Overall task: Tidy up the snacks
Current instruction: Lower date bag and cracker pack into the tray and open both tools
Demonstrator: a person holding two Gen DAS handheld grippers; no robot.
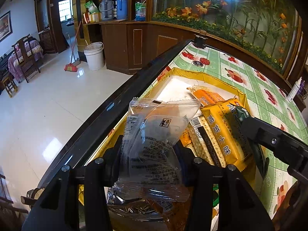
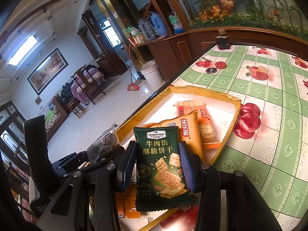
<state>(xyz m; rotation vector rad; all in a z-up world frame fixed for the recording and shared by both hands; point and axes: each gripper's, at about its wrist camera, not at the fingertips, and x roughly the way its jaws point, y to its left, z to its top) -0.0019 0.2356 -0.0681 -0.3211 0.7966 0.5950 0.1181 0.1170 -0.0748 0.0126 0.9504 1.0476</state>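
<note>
My left gripper (image 1: 150, 154) is shut on a clear plastic snack packet (image 1: 154, 130), held upright over the near end of a yellow-rimmed tray (image 1: 202, 75). In the tray lie a yellow packet (image 1: 223, 130), an orange packet (image 1: 209, 96) and a cracker pack with a barcode (image 1: 202, 134). My right gripper (image 2: 156, 165) is shut on a dark green biscuit packet (image 2: 156, 142), held upright just before the tray (image 2: 211, 91). Beyond it lie the yellow packet (image 2: 189, 134) and the orange cracker packet (image 2: 206, 123). The clear packet (image 2: 104, 142) shows at the left.
The table wears a green checked fruit cloth (image 2: 269, 96); its black edge (image 1: 115, 104) runs along the left. Two small round caps (image 2: 220, 65) and a dark jar (image 2: 223, 41) sit far back. A foil packet (image 1: 130, 207) lies under my left gripper. A white bucket (image 1: 94, 55) stands on the floor.
</note>
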